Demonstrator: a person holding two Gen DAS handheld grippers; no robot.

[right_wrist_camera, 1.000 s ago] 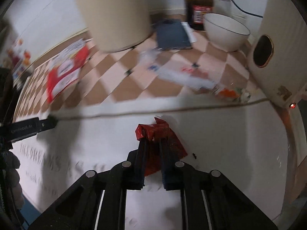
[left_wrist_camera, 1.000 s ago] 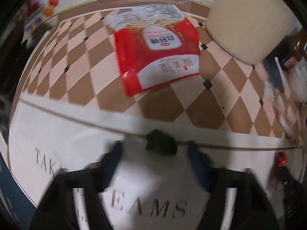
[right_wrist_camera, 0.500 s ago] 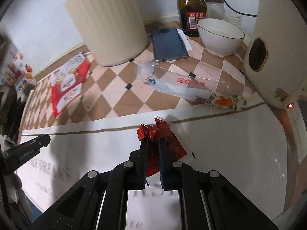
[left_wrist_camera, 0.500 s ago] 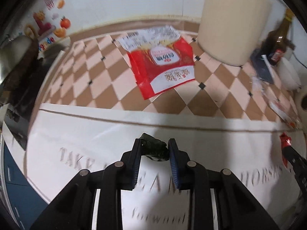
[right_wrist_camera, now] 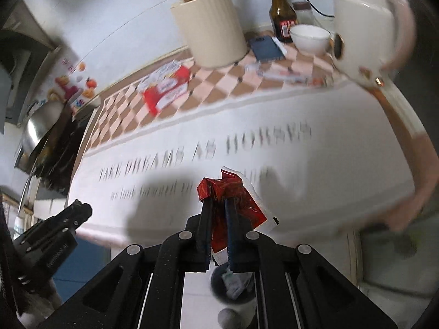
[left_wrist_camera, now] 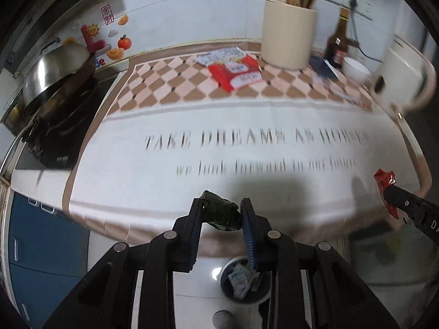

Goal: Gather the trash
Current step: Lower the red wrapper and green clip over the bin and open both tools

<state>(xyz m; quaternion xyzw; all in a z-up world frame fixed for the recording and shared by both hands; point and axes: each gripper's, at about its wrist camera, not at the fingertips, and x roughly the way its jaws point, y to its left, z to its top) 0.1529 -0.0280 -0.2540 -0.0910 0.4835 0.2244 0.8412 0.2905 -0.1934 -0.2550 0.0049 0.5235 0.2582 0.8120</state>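
Across the counter lay a white cloth (left_wrist_camera: 247,126) printed with grey lettering, checkered toward the wall, where a red packet (left_wrist_camera: 236,72), a cream utensil holder (left_wrist_camera: 288,34), a brown bottle (left_wrist_camera: 338,41) and a white bowl (left_wrist_camera: 355,70) stood. Below the counter edge a small bin (left_wrist_camera: 241,282) sat on the floor, apparently holding scraps. The left gripper (left_wrist_camera: 222,213) was part-closed on a dark green wrapper (left_wrist_camera: 221,213). The right gripper (right_wrist_camera: 219,205) was pinched nearly shut on a red wrapper (right_wrist_camera: 227,192).
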